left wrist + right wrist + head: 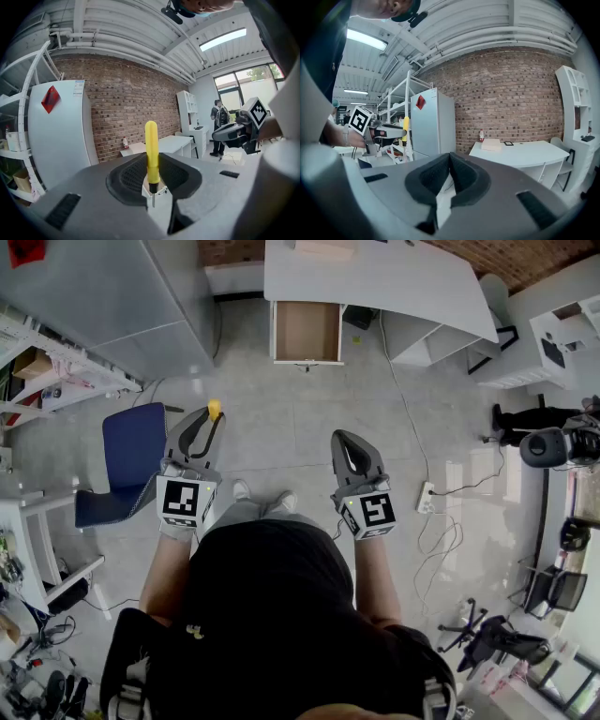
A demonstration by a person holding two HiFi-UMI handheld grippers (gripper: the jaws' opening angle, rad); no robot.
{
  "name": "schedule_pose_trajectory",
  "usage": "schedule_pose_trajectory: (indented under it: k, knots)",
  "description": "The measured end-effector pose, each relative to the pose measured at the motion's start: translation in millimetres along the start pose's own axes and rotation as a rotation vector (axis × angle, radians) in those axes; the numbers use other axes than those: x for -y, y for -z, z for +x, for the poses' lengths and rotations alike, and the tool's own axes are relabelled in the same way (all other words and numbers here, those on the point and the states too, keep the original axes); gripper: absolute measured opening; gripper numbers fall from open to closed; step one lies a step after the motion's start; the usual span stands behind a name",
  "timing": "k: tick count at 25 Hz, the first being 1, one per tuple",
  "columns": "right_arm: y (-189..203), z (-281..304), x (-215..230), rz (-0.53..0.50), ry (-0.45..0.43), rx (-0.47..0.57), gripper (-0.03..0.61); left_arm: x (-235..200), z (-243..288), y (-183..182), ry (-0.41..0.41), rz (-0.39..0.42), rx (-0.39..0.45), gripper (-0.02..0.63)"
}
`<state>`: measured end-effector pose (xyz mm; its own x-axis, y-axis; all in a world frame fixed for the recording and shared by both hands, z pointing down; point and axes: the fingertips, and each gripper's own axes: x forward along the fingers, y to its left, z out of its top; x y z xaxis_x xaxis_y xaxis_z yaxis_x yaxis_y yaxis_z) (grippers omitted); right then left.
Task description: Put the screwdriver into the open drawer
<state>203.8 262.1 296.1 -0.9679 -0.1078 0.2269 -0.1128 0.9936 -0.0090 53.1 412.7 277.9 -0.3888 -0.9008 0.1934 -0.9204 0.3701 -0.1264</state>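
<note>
1. The screwdriver [151, 154] is clamped between the jaws of the left gripper [152, 183]. Its long axis stands upright across them, with the yellow handle poking above and the metal tip pointing down.
2. The open drawer [307, 359] lies well ahead of that gripper and a little to its right. It is pulled out from under the white desk [375, 277], and its bottom is bare.
3. The right gripper [450, 176] is level with the left, with its jaws pressed together on nothing.
4. The coming move likely carries the left gripper forward and slightly right until the screwdriver hangs over the drawer.
</note>
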Motion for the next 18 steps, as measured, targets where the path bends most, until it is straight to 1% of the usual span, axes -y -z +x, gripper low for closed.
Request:
schedule_pose_trajectory:
  k: [3, 6, 10, 12, 15, 18]
  knots:
    - [-0.1, 1.0, -14.9, 0.012, 0.008, -0.012, 0.011, -6.1, -11.1, 1.4, 0.014, -0.014, -0.011, 0.081]
    - [-3.1, 7.2, -29.9, 0.004, 0.015, -0.019, 0.01, -17.0, -16.7, -1.7, 0.034, -0.013, 0.019, 0.081]
    - [-8.9, 24.0, -47.4, -0.016, 0.027, -0.027, 0.01, -40.8, -19.4, 1.3, 0.059, -0.019, 0.038, 0.081]
    - [-11.7, 30.9, -53.1, -0.01, 0.046, -0.025, 0.011, -52.7, -20.1, 4.2, 0.07, -0.032, 0.046, 0.081]
    - [-14.4, 40.6, -58.9, 0.031, 0.081, -0.016, 0.011, -68.1, -19.6, 11.0, 0.1, -0.036, 0.054, 0.081]
    - [-13.8, 51.4, -66.0, 0.034, 0.112, -0.021, 0.011, -82.1, -16.1, 18.5, 0.136, -0.044, 0.06, 0.081]
